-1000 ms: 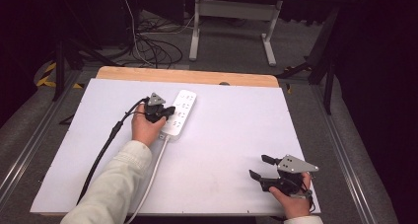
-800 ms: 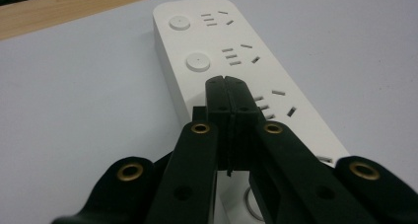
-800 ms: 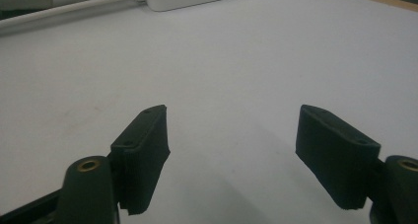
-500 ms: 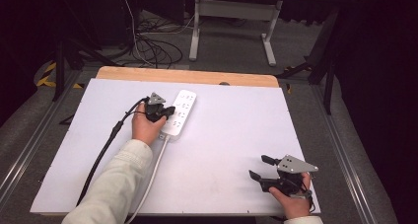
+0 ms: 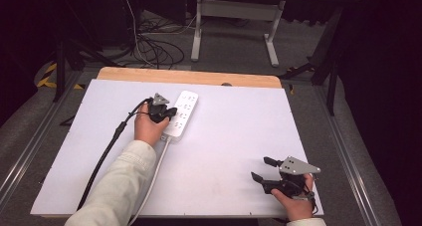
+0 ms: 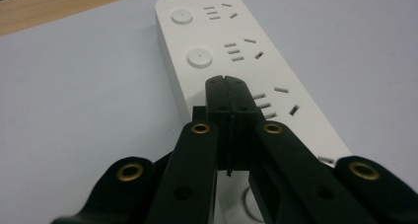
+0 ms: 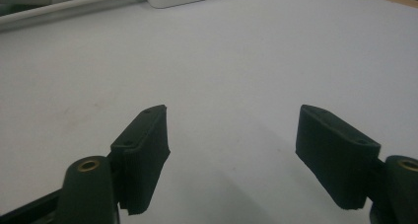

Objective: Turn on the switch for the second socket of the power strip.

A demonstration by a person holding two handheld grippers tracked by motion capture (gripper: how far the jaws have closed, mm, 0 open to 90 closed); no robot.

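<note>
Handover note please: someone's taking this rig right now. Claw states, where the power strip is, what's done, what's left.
Left claw: jaws shut together, nothing between them, tips over the white power strip by its third round button, which they hide; I cannot tell if they touch it.
Right claw: open, holding nothing, near the table's near right corner.
Power strip: lies flat at the far middle of the table, its white cord running back toward the person.
Done: left claw brought to the strip.
Left: probably pressing a button; no switch state is readable, so check before going on.
</note>
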